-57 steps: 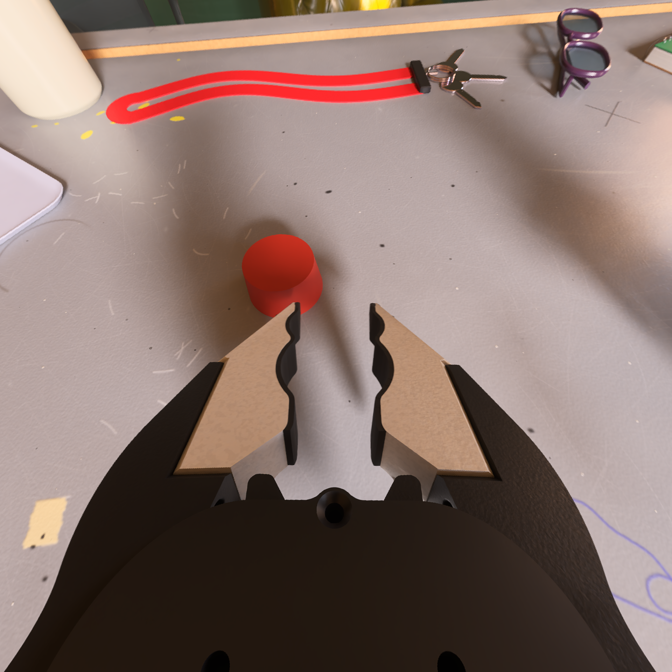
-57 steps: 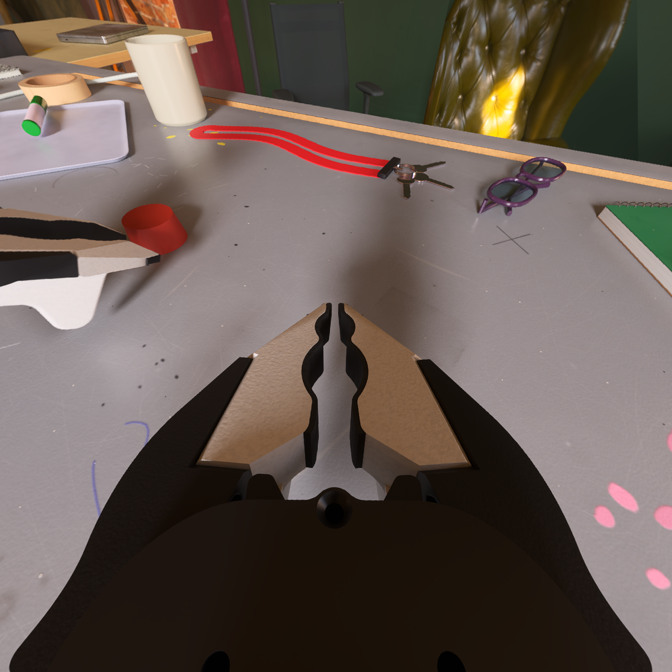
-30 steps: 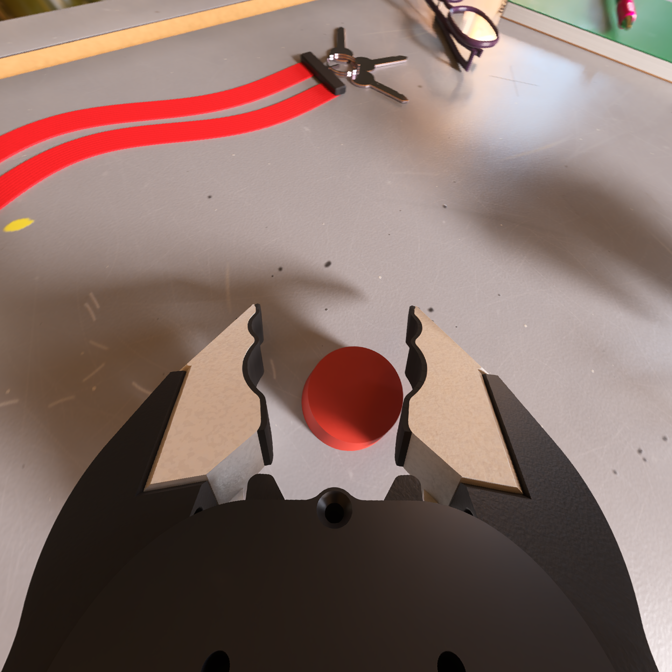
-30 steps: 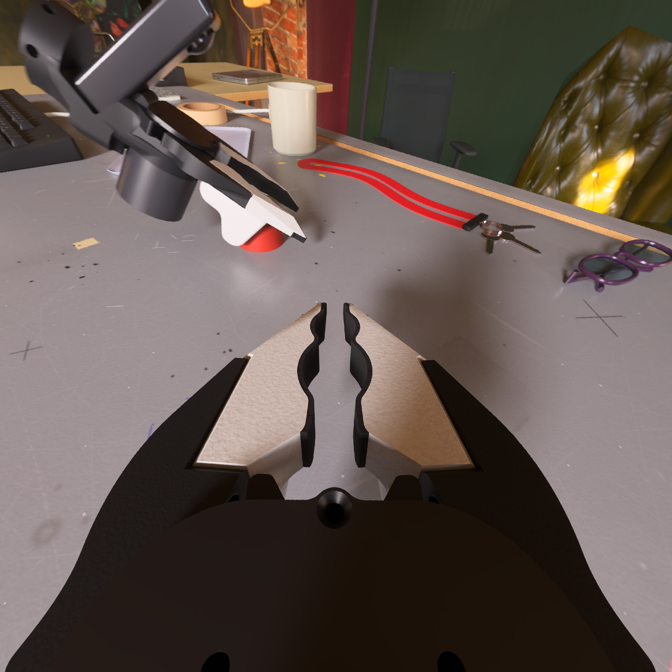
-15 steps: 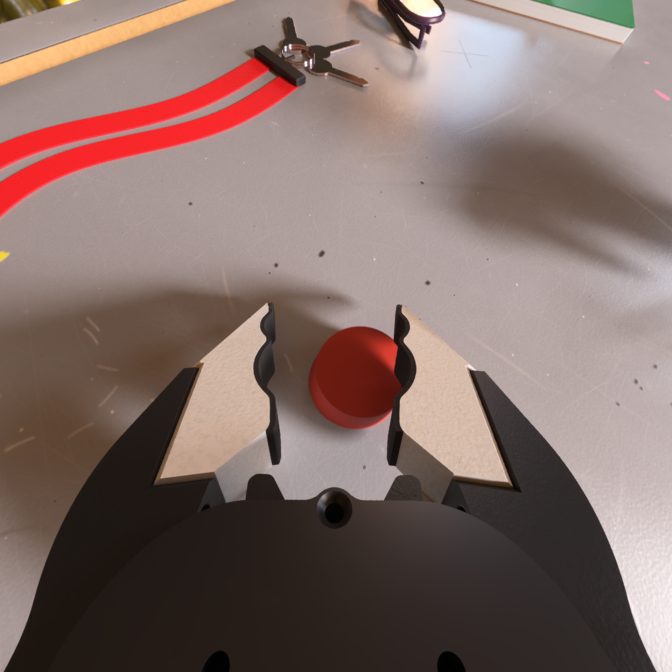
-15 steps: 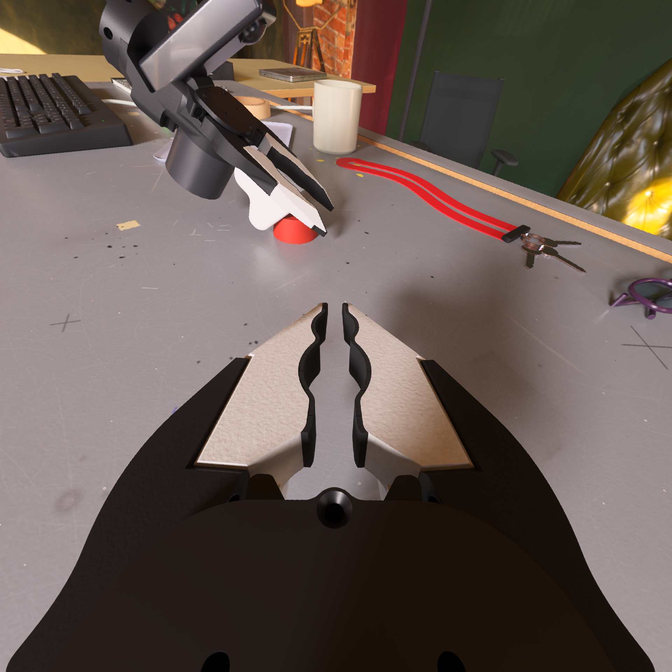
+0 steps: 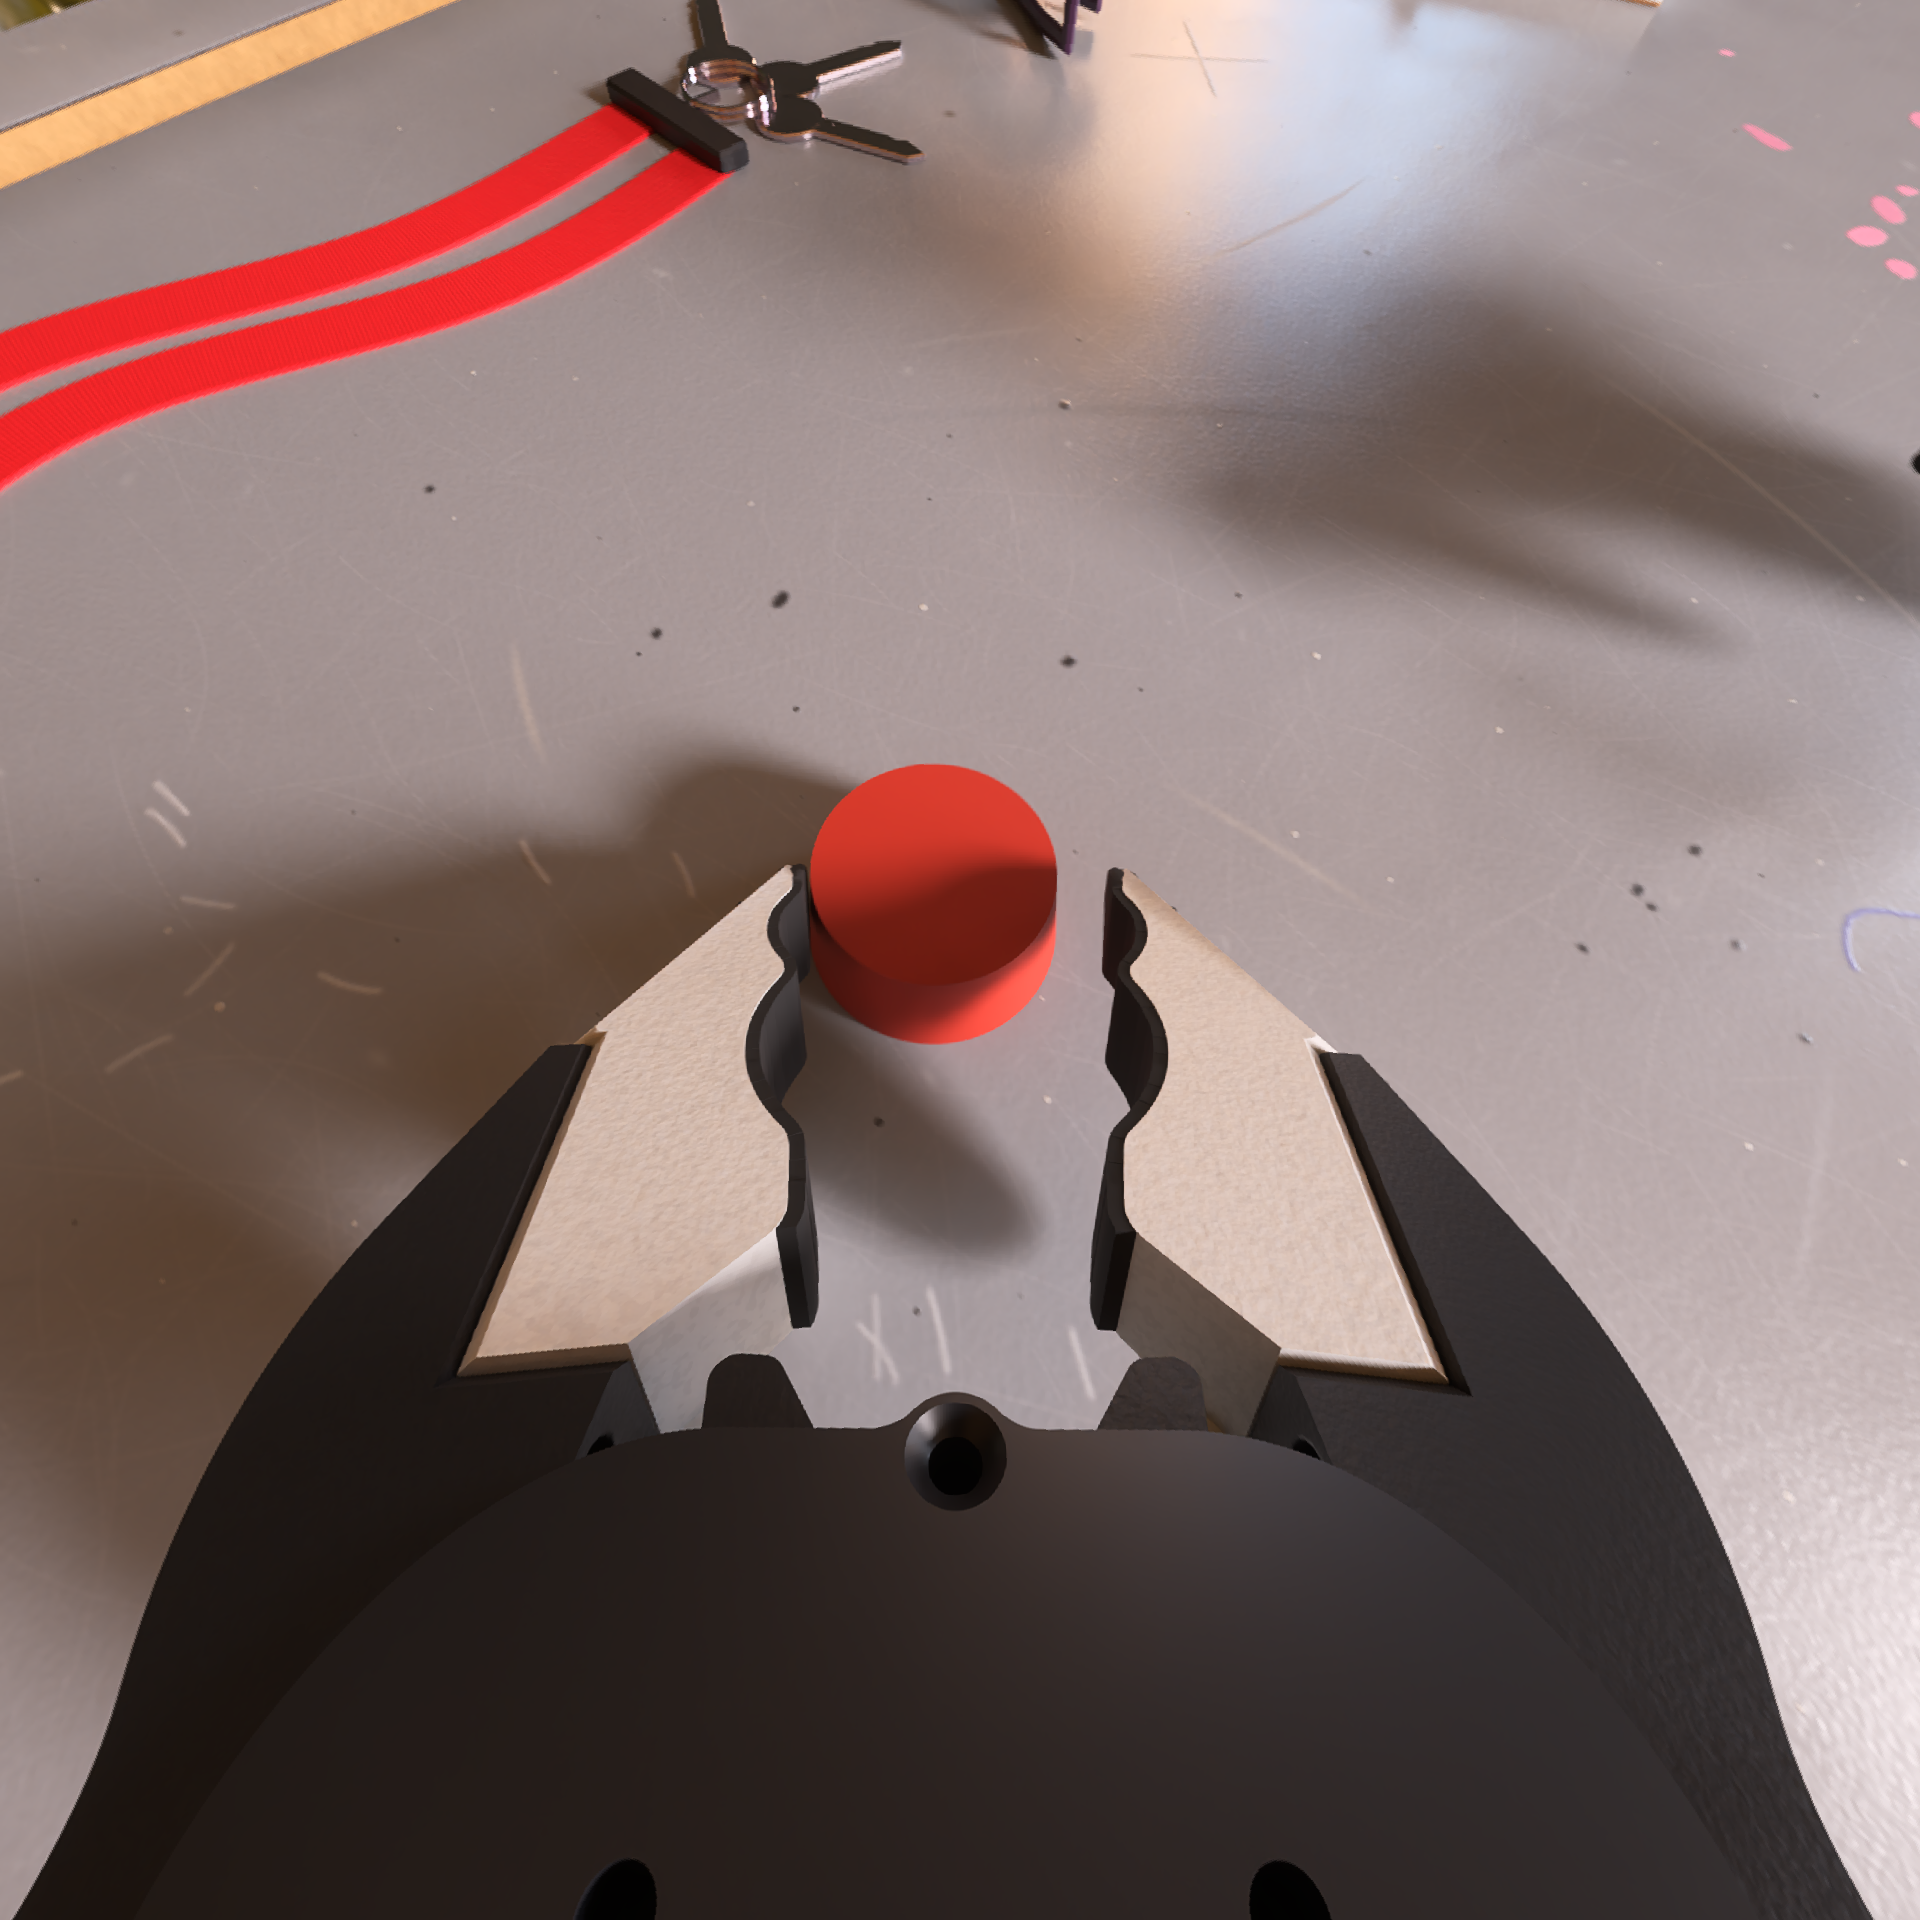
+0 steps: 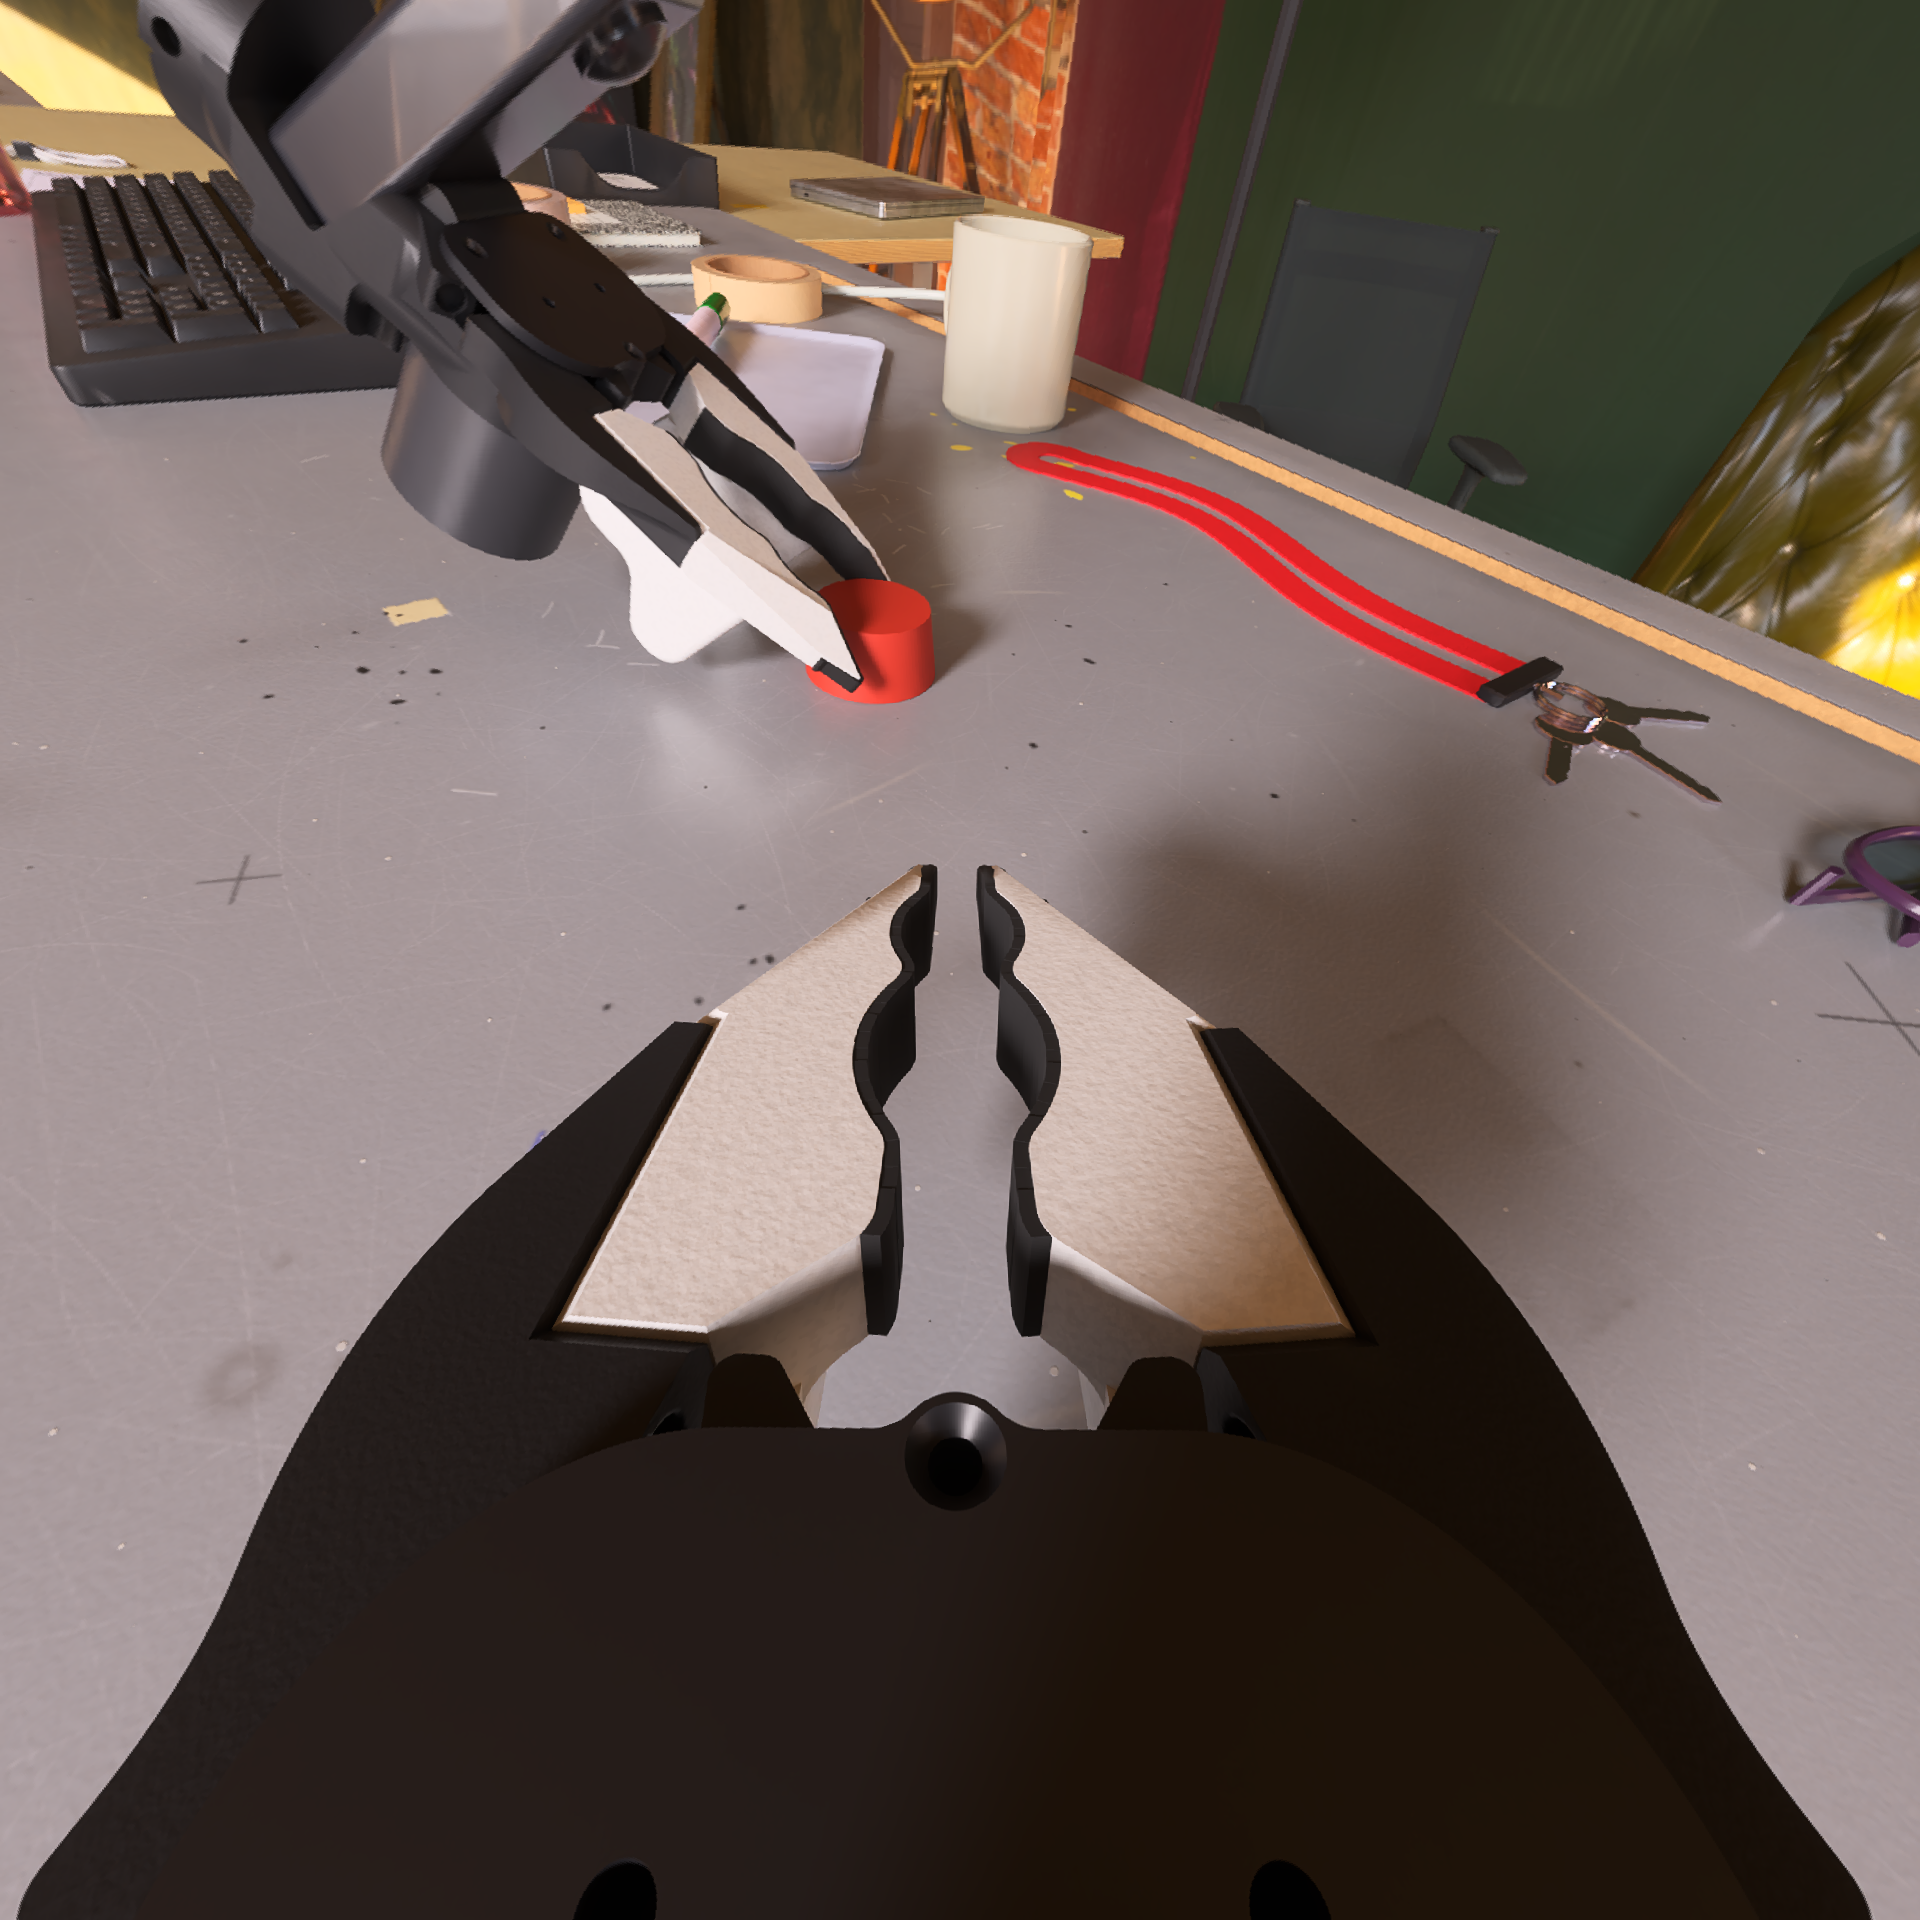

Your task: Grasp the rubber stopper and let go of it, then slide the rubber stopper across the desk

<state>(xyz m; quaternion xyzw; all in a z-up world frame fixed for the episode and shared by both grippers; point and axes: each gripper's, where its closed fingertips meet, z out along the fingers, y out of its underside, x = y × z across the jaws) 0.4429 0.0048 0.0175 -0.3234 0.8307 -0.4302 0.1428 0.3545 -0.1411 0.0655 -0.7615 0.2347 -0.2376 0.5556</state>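
Note:
The red rubber stopper (image 7: 933, 904) stands upright on the grey desk (image 7: 1247, 623). My left gripper (image 7: 956, 883) is open, with the stopper between its fingertips. The left fingertip (image 7: 792, 914) touches the stopper's side, and a small gap shows at the right fingertip (image 7: 1120, 914). In the right wrist view the left gripper (image 8: 857, 623) slants down onto the stopper (image 8: 888, 634) at the far left. My right gripper (image 8: 956, 875) is shut and empty, low over the desk (image 8: 1247, 852), well short of the stopper.
A red lanyard (image 7: 343, 281) with keys (image 7: 790, 99) lies beyond the stopper; it also shows in the right wrist view (image 8: 1278, 561). A cream cup (image 8: 1013, 322), a white tray (image 8: 821, 384), a tape roll (image 8: 756, 286) and a keyboard (image 8: 156, 281) stand at the far left. Purple glasses (image 8: 1870, 883) lie at the right.
The stopper was deep between the left fingers, against the right one. It is now at the fingertips, against the left one. The left jaws have narrowed. The right gripper's view has swung left.

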